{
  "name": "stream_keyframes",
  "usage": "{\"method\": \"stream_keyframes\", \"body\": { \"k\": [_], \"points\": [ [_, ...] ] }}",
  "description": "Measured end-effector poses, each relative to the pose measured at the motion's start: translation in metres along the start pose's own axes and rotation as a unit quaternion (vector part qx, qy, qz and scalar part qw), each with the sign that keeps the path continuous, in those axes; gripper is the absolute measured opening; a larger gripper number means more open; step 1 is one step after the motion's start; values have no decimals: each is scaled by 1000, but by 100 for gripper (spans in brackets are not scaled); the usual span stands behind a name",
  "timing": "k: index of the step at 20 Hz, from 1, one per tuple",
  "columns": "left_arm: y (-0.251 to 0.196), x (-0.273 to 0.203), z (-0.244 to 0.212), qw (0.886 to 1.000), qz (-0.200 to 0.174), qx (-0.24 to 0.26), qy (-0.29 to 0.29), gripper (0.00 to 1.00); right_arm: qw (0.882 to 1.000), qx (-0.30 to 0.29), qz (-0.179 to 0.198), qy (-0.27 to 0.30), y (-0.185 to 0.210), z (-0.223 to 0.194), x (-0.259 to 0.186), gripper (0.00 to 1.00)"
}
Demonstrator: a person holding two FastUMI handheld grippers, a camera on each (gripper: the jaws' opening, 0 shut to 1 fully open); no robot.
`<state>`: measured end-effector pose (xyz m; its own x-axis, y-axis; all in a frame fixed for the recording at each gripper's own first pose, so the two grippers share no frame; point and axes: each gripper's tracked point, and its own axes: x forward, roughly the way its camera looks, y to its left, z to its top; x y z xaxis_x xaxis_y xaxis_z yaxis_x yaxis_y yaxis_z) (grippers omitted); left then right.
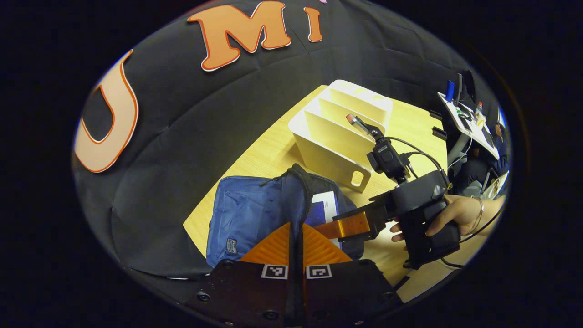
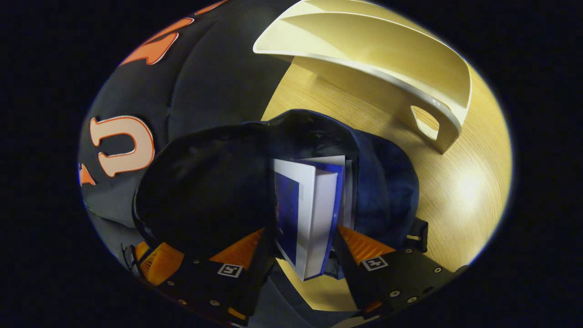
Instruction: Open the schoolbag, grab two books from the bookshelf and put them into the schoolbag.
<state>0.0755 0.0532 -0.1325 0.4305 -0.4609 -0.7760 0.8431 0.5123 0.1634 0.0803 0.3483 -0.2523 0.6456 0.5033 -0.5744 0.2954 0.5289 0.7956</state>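
Now the left gripper (image 1: pixel 296 248) pinches the blue fabric schoolbag's (image 1: pixel 248 214) rim; the right gripper (image 2: pixel 303 248), at three o'clock, clamps a blue-and-white book (image 2: pixel 314 205) inside it.

dim booth | glare on table (image 2: pixel 469 191) | fisheye edges warped, sharp centre

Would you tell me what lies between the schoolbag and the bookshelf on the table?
Only bare table lies between the schoolbag and the bookshelf, clearest in the right gripper view.
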Motion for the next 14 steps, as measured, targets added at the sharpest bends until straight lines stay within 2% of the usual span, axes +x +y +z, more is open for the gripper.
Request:
{"method": "stream_keyframes", "body": {
  "k": [1, 3, 8, 9, 14],
  "points": [
    [-1, 0, -3, 1000, -1, -1, 0, 1, 1000, -3, -11, 2, -5, 0, -2, 90],
    [-2, 1, -6, 1000, -3, -4, 1, 1, 1000, -7, -15, 5, -11, 2, -8, 96],
    [-11, 8, -12, 1000, -9, -6, 4, 1, 998, -42, -43, -8, -44, 23, -41, 97],
    [-13, 9, -15, 1000, -10, -10, 6, 1, 998, -43, -44, -14, -51, 29, -51, 100],
    [-24, 19, -22, 1000, -1, -24, 13, 2, 997, -31, -64, -43, -89, 64, -103, 97]
  ]
}}
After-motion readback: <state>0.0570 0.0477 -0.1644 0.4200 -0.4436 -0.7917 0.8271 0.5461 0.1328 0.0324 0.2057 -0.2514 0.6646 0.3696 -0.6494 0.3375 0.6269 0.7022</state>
